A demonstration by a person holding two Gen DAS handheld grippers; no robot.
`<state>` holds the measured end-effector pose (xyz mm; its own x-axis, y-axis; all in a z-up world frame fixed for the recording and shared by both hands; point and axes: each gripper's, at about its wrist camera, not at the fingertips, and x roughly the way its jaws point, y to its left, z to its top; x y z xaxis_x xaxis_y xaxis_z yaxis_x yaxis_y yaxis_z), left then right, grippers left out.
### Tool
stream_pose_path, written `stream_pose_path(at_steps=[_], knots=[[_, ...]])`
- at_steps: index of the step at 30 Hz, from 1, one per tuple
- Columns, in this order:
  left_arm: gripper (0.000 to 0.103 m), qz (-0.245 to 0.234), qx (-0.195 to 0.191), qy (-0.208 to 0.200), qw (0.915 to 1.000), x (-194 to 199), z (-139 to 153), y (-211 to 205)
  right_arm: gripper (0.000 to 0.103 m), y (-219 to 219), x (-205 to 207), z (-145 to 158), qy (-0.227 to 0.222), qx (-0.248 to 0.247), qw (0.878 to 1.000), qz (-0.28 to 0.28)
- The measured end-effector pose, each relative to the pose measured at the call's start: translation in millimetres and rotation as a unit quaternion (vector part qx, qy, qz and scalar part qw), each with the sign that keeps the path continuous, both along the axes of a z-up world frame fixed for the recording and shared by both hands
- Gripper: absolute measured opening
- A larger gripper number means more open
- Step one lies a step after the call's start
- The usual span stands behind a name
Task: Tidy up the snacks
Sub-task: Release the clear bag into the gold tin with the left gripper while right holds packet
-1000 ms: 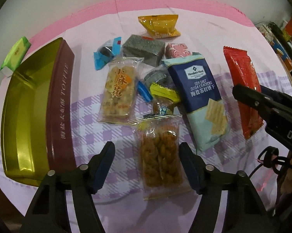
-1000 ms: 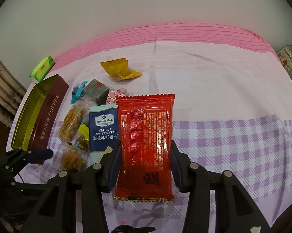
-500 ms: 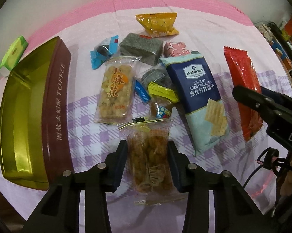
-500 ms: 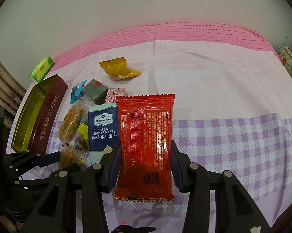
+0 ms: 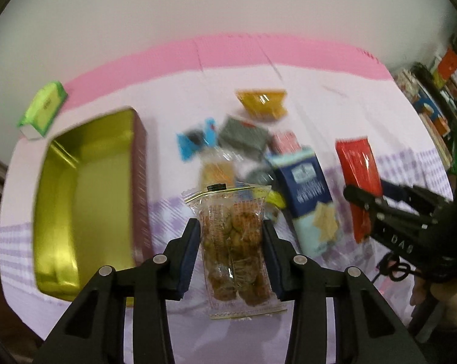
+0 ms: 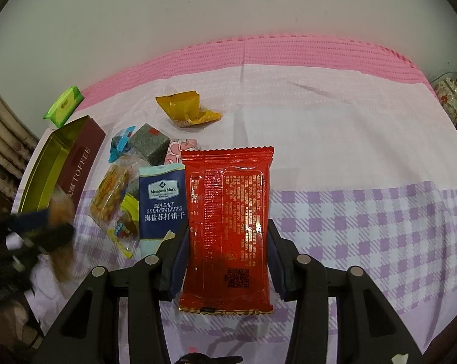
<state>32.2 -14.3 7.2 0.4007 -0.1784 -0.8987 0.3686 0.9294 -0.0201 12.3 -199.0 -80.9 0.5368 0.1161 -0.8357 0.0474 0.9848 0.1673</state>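
Note:
My left gripper is shut on a clear packet of fried snacks and holds it lifted above the cloth, right of the open gold toffee tin. My right gripper has its jaws against both sides of a red packet that lies flat on the cloth. The tin and the blurred left gripper show at the left of the right wrist view. The red packet and right gripper show at the right of the left wrist view.
Loose snacks lie between tin and red packet: a blue soda cracker pack, a clear snack packet, a grey block, a blue candy, a yellow packet. A green box sits at the far left. Clutter stands at the right edge.
My left gripper closed on the clear fried snack packet and lifted it off the cloth, with the view swinging up and towards the tin. The right gripper and red packet stayed put.

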Motion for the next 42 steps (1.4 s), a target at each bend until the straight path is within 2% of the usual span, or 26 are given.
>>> stream_pose_path(at_steps=[4, 8, 14, 21, 31, 42], knots=[[0.041, 0.025, 0.011, -0.03, 0.9992, 15.9, 19.0, 27.5, 0.043, 2.7, 1.4, 3.5, -0.003, -0.006, 1.0, -0.001], [0.041, 0.06, 0.042, -0.043, 0.9963, 34.5, 20.0, 59.9, 0.043, 6.0, 5.1, 7.1, -0.006, -0.012, 1.0, 0.001], [0.042, 0.103, 0.09, -0.025, 0.9903, 56.9, -6.2, 114.0, 0.043, 18.9, 12.1, 13.5, -0.009, -0.021, 1.0, 0.013], [0.042, 0.113, 0.136, 0.002, 0.9842, 67.5, -41.2, 148.9, 0.043, 42.0, 20.7, 24.8, -0.015, -0.025, 0.999, 0.035], [0.042, 0.106, 0.148, 0.018, 0.9831, 66.0, -64.1, 159.7, 0.043, 101.5, 40.7, 39.4, -0.025, -0.01, 0.996, 0.09], [0.043, 0.117, 0.123, 0.029, 0.985, 58.0, -83.9, 170.3, 0.043, 163.7, 52.1, 45.5, -0.028, -0.001, 0.989, 0.145]])
